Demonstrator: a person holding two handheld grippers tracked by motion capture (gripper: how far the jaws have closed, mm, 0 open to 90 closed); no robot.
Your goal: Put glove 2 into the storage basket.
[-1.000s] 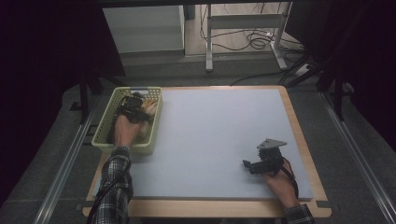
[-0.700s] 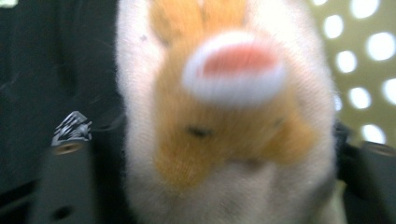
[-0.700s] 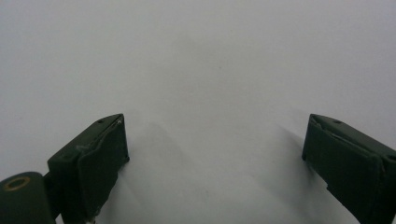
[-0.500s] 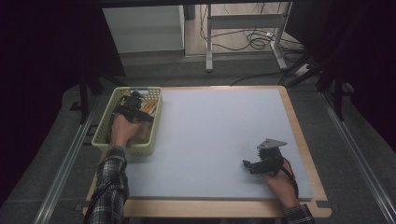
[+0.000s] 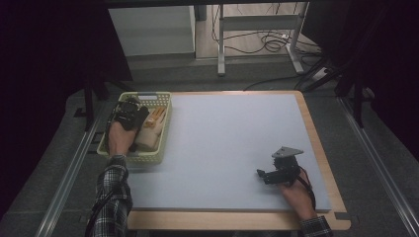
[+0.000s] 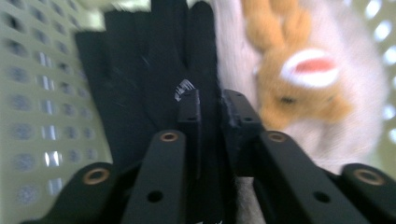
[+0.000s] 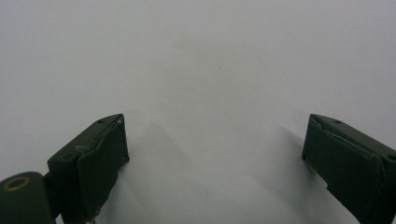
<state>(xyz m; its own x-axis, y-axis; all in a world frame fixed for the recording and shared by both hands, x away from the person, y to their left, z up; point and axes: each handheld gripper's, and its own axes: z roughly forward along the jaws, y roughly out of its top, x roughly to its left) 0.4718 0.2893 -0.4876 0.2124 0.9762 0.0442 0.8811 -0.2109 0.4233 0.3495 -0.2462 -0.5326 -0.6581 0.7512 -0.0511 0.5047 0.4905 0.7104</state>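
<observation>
While blur softens the basket (image 6: 42, 107):
Left gripper (image 6: 211, 105): pinching black glove (image 6: 140, 84), partly hidden.
Right gripper (image 7: 215, 154): jaws wide, nothing held.
Toy (image 6: 299, 79): cropped.

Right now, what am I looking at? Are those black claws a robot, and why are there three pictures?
It's not a robot. A person holds a pinching tool in each hand. One picture is taken from above the table; the other two come from small cameras riding on the tools. The left gripper is down inside a pale green basket, and its jaws are nearly closed on a black glove. Beside the glove lies a soft toy, white and orange; I can't tell which animal it is. The right gripper rests over the bare grey table mat with its jaws wide apart, holding nothing.
</observation>
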